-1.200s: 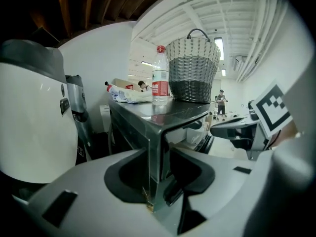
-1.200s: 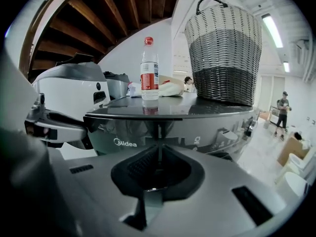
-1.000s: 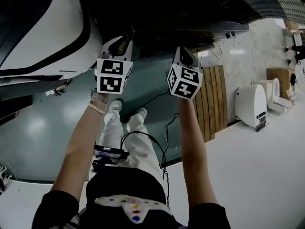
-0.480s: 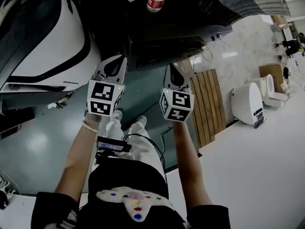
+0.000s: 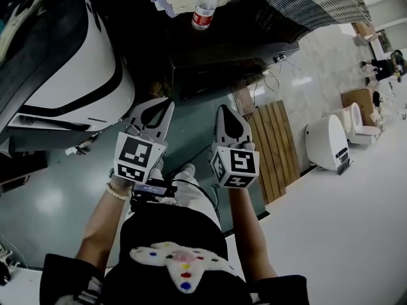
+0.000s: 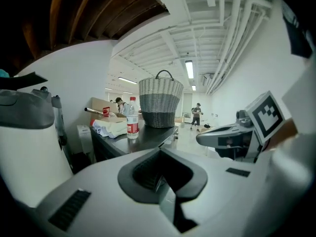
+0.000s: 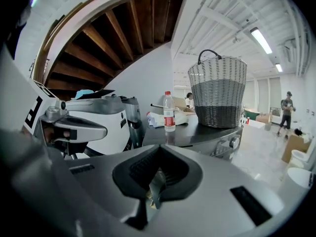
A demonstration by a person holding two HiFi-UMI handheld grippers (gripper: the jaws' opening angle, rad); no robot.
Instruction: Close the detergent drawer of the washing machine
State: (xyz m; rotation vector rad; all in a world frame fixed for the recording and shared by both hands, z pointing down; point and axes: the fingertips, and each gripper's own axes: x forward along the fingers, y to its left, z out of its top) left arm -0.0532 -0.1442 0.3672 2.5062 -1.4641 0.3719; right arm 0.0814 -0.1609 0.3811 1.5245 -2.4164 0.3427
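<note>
Fingers: left gripper [image 5: 156, 110] closed, empty; right gripper [image 5: 226, 116] closed, empty | both mid-frame, side by side, apart from dark washing machine [image 5: 216, 68] at upper centre | detergent drawer on its front too dark to make out

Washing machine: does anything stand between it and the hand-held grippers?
Nothing visible: only floor separates the washing machine from the left hand-held gripper and right hand-held gripper. Its drawer is unclear.

Both grippers raised side by side, empty.
Left gripper [image 5: 158, 114] and right gripper [image 5: 227, 121]: jaws together, forearms stretched forward.
</note>
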